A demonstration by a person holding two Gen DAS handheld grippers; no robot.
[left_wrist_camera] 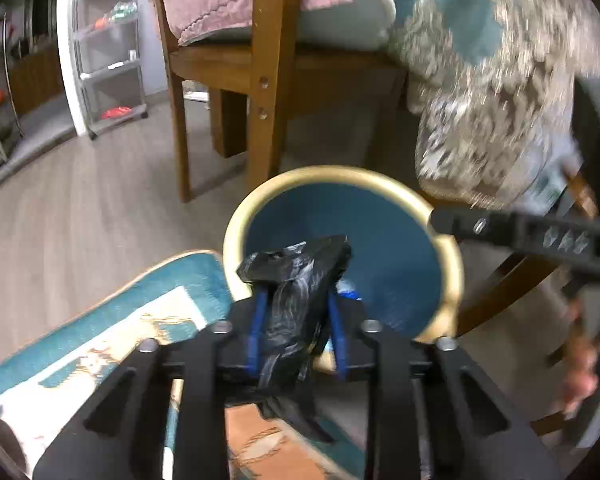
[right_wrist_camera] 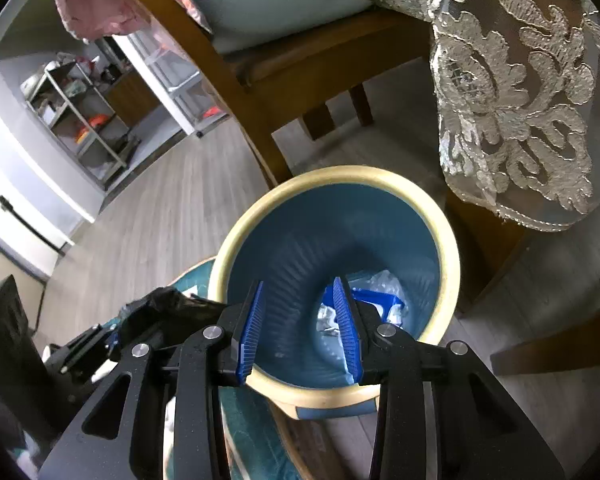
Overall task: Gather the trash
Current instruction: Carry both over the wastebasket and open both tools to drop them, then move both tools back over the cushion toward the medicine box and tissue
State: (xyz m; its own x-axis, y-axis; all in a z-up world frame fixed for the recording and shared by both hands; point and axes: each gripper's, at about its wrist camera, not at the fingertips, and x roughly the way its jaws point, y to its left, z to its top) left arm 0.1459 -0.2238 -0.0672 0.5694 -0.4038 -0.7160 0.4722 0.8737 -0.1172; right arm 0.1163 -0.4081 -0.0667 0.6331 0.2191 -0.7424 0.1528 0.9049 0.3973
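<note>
A blue trash bin with a cream rim (left_wrist_camera: 236,220) (right_wrist_camera: 452,256) stands on the floor by a chair. My left gripper (left_wrist_camera: 298,300) is shut on a crumpled black plastic bag (left_wrist_camera: 296,280) and holds it at the bin's near rim. The bag and left gripper also show at the lower left of the right wrist view (right_wrist_camera: 160,304). My right gripper (right_wrist_camera: 300,300) is open and empty, its blue pads (right_wrist_camera: 254,320) over the bin's mouth. Crumpled white and blue trash (right_wrist_camera: 376,300) lies at the bin's bottom. The right gripper reaches in from the right in the left wrist view (left_wrist_camera: 532,232).
A wooden chair (left_wrist_camera: 266,80) with cushions stands just behind the bin. A lace tablecloth (right_wrist_camera: 520,100) hangs down at the right. A teal patterned rug (left_wrist_camera: 100,336) lies under the bin's near side. A white shelf cart (left_wrist_camera: 108,52) stands far left.
</note>
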